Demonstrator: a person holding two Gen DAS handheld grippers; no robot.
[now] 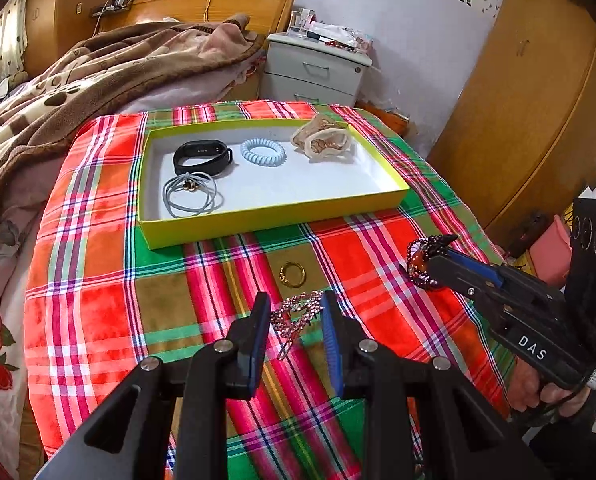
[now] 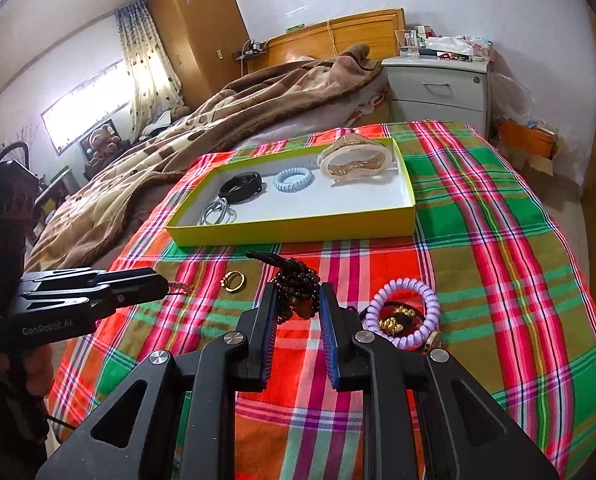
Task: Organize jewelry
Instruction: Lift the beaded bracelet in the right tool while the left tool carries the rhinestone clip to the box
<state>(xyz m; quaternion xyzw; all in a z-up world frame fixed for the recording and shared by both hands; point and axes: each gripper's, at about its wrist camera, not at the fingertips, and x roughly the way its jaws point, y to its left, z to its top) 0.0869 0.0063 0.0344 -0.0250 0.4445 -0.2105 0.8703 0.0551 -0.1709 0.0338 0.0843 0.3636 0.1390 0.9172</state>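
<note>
The right tongs [image 2: 296, 300] were squeezed on a dark beaded bracelet with an orange stone [image 2: 298, 285], held up above the checked cloth on the tabletop [image 2: 497, 240]. I think it was on its way to the far yellow box with a white floor [image 2: 298, 229], so the next move needs a lift over the near wall. The left tongs [image 1: 296, 312] stood wide around a pink sparkly chain [image 1: 294, 316]. A small gold ring [image 1: 292, 274] lay just past it. Whether the left tongs touched the chain was hard to tell
</note>
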